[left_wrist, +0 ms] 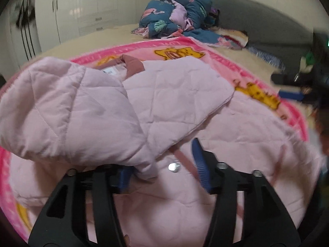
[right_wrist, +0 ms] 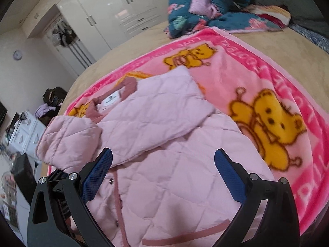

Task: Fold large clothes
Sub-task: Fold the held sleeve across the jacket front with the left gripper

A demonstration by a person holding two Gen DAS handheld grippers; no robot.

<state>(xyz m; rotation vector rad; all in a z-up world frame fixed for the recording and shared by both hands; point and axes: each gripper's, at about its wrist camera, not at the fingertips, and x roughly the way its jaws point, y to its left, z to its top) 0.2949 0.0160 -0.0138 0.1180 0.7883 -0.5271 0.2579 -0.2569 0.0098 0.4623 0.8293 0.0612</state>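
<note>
A light pink quilted jacket [left_wrist: 168, 94] lies on a pink bear-print blanket [left_wrist: 257, 94] on the bed, both sleeves folded across its front. My left gripper [left_wrist: 162, 164] is open just above the jacket; the cuff of the near sleeve [left_wrist: 67, 111] lies over its left finger [left_wrist: 123, 177]. In the right wrist view the jacket [right_wrist: 164, 164] fills the middle and my right gripper [right_wrist: 163, 164] is open and empty above its front. The right gripper also shows at the right edge of the left wrist view [left_wrist: 292, 86].
A heap of dark blue flamingo-print bedding [left_wrist: 176, 18] lies at the head of the tan bed [left_wrist: 98, 37]. White wardrobes [left_wrist: 86, 6] line the far wall. A white dresser with clutter [right_wrist: 26, 131] stands left of the bed.
</note>
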